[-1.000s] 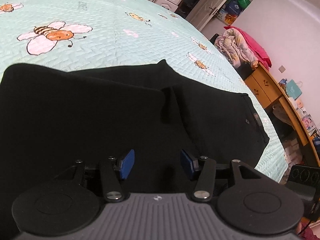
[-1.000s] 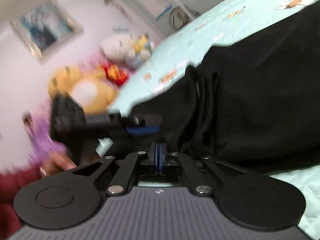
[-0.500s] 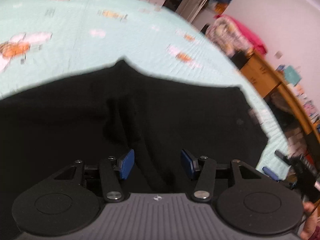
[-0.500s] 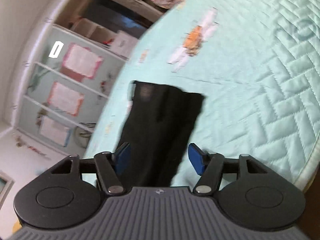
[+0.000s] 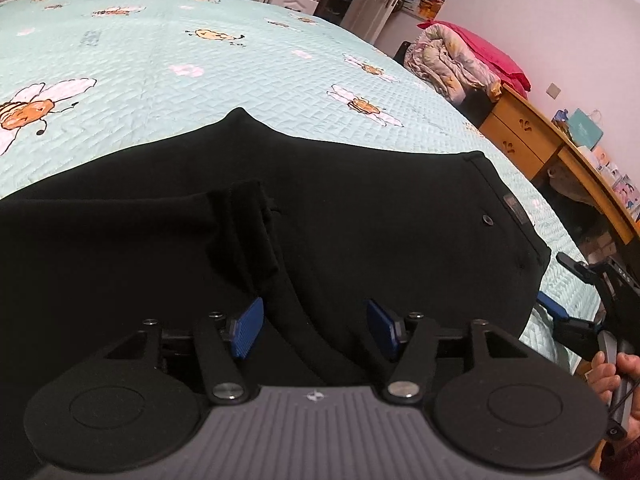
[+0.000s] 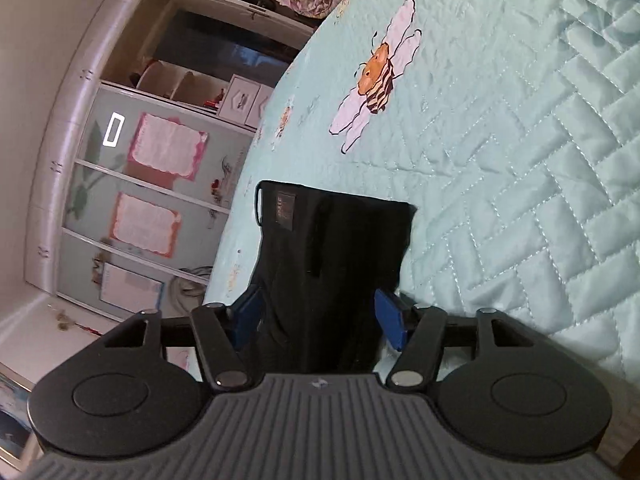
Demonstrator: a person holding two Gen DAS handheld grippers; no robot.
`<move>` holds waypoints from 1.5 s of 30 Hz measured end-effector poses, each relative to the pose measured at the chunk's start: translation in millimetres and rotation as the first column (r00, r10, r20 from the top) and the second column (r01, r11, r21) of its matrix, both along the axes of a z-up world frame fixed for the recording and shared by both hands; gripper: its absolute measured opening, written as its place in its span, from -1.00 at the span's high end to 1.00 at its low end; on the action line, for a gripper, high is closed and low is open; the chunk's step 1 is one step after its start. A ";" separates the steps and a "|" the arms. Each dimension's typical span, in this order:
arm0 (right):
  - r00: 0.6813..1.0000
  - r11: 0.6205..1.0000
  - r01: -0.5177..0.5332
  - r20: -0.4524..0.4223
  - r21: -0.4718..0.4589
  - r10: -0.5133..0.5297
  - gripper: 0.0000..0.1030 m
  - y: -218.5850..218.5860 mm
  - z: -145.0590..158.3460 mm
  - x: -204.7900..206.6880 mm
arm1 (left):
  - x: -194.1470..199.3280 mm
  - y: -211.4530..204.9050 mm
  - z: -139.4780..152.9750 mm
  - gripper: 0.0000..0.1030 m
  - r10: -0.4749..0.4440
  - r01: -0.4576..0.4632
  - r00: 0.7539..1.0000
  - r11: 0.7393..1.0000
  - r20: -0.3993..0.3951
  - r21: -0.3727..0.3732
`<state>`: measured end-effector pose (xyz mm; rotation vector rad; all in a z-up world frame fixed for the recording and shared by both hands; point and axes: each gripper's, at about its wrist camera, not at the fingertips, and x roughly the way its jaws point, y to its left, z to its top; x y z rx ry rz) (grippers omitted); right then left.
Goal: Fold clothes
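On the mint quilted bedspread point(image 5: 240, 64) lies the black folded garment point(image 5: 360, 220), long axis left-right; left gripper point(image 5: 316, 326) opening over its near edge, right gripper point(image 6: 320, 318) closing astride its end, neither gripping

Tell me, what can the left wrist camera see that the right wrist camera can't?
Only the left view shows the wooden desk, the person's hand and the right gripper. Only the right view shows the glass-door cabinet. Both show the black garment on the bee-print bedspread and the bedding pile.
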<state>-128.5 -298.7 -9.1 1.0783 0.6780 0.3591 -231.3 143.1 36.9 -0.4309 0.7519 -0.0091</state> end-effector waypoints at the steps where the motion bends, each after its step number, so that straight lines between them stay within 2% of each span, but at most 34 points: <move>1: 1.000 1.000 -0.004 0.013 -0.002 0.004 -0.18 1.7 2.2 -0.9 | -0.4 1.4 -0.4 -0.18 0.002 -0.002 1.000 1.000 0.000 -0.010; 6: 0.999 0.999 -0.036 0.029 0.000 0.036 -0.11 5.2 11.2 -10.0 | -1.2 3.0 -1.4 -0.18 0.006 -0.005 1.000 1.000 0.003 -0.025; 9: 0.999 0.999 -0.044 -0.014 -0.007 0.044 -0.09 10.2 4.7 -5.9 | -1.3 -0.3 -0.8 -0.18 -0.003 0.003 1.000 1.000 0.006 -0.003; 14: 0.999 0.999 -0.036 -0.025 -0.019 0.036 -0.08 16.1 5.4 -6.5 | -1.4 1.9 -1.6 -0.19 -0.004 0.004 1.000 1.000 0.006 -0.015; 15: 0.999 0.999 -0.048 -0.015 -0.019 0.048 0.01 19.0 5.0 -5.1 | -1.5 2.0 -1.7 -0.19 -0.005 0.005 1.000 1.000 0.007 -0.015; 17: 0.998 0.997 -0.064 0.004 -0.033 0.064 0.47 25.0 2.1 -2.1 | -1.9 1.6 -1.6 -0.19 -0.013 0.013 1.000 1.000 0.008 -0.011; 18: 0.998 0.997 -0.061 -0.005 -0.055 0.060 0.85 26.9 -0.8 -0.2 | -2.1 1.9 -1.5 -0.20 -0.017 0.017 1.000 1.000 0.007 -0.010; 21: 0.999 0.998 -0.054 0.007 -0.042 0.054 0.91 24.9 -2.3 -4.9 | -2.9 5.8 -1.1 -0.20 -0.023 0.023 1.000 0.999 0.001 -0.031; 24: 0.997 0.998 -0.063 0.046 0.024 0.062 0.92 17.5 13.1 -18.1 | -2.9 9.7 -0.6 -0.20 -0.021 0.021 1.000 0.998 -0.009 -0.056; 25: 0.996 0.997 -0.074 0.055 0.004 0.073 0.92 17.1 18.3 -20.4 | -2.8 10.0 -0.8 -0.20 -0.020 0.019 1.000 0.998 -0.010 -0.059; 28: 0.995 0.994 -0.092 -0.036 -0.066 0.090 0.92 17.2 3.0 -8.4 | -3.0 7.4 -1.5 -0.20 -0.023 0.023 1.000 0.999 -0.008 -0.044; 31: 0.995 0.994 -0.087 -0.052 -0.062 0.084 0.94 16.1 -18.9 -5.1 | -2.3 2.8 -0.1 -0.20 -0.042 0.042 0.999 0.999 -0.013 -0.009; 35: 0.995 0.991 -0.093 -0.026 -0.097 0.091 0.89 17.5 -9.2 -8.4 | -0.1 0.2 -0.2 -0.25 -0.058 0.058 0.998 0.998 -0.016 0.019; 39: 0.996 0.991 -0.083 -0.003 -0.101 0.084 0.66 8.0 0.9 -15.9 | 0.0 -0.3 -1.7 -0.30 -0.059 0.059 0.998 0.998 -0.010 0.022; 41: 0.998 0.994 -0.059 -0.002 -0.097 0.059 0.40 0.9 6.3 -22.7 | 0.8 -0.8 -1.4 -0.35 -0.061 0.061 0.998 0.998 -0.008 0.020; 42: 0.999 0.994 -0.038 -0.003 -0.102 0.038 0.06 -2.8 8.6 -25.7 | 0.9 -1.4 -1.4 -0.36 -0.063 0.063 0.998 0.998 -0.007 0.021; 43: 1.000 0.994 -0.018 -0.003 -0.107 0.018 -0.19 -6.6 10.9 -28.7 | 0.7 -2.5 -1.4 -0.38 -0.064 0.065 0.998 0.998 -0.007 0.027; 45: 1.000 0.997 0.013 -0.022 -0.080 -0.014 -0.21 -14.2 6.9 -25.2 | 0.5 -4.9 -1.5 -0.39 -0.068 0.069 0.998 0.997 -0.005 0.038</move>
